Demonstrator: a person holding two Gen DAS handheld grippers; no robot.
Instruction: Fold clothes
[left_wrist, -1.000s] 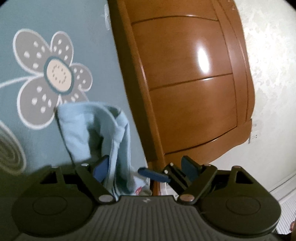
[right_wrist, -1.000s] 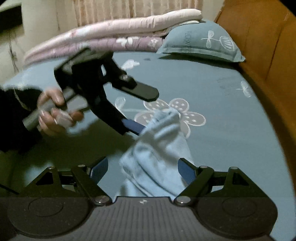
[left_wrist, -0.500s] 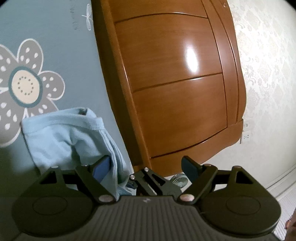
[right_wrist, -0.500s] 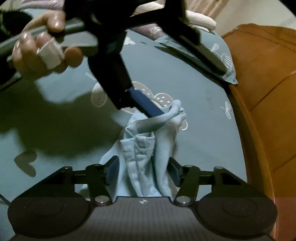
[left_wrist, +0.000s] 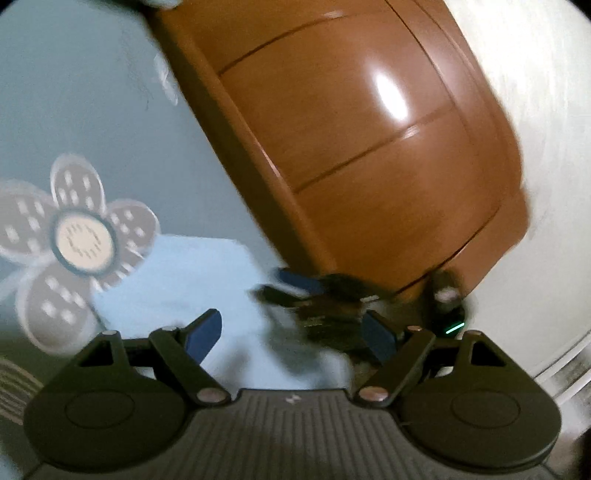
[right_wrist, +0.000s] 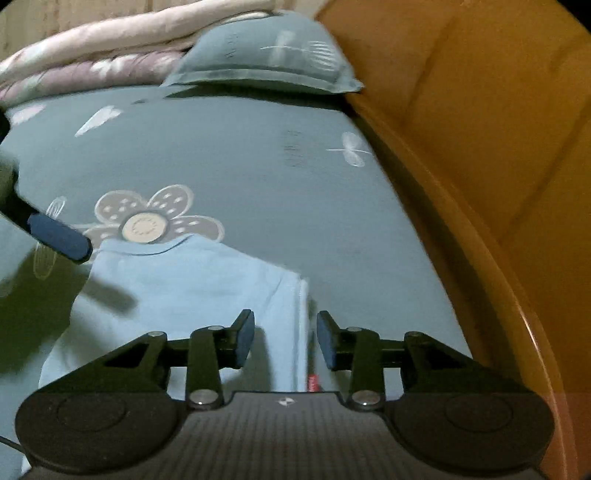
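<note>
The left gripper (left_wrist: 291, 336) hangs over the bed with its jaws wide apart and nothing pressed between the blue pads. Below it a pale blue garment (left_wrist: 184, 280) lies flat on the teal bedsheet (left_wrist: 74, 110), its far corner just beside a grey printed flower (left_wrist: 81, 240). The blurred right gripper (left_wrist: 314, 295) reaches in over the garment's edge near the bed's side. A glossy wooden headboard (left_wrist: 369, 147) runs along that side, against a pale wall (left_wrist: 546, 110).

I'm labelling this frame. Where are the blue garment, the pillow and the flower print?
blue garment (right_wrist: 192, 280), right wrist view, flat middle of the cloth.
pillow (right_wrist: 266, 62), right wrist view, its top face.
flower print (right_wrist: 144, 227), right wrist view, pale round centre.
</note>
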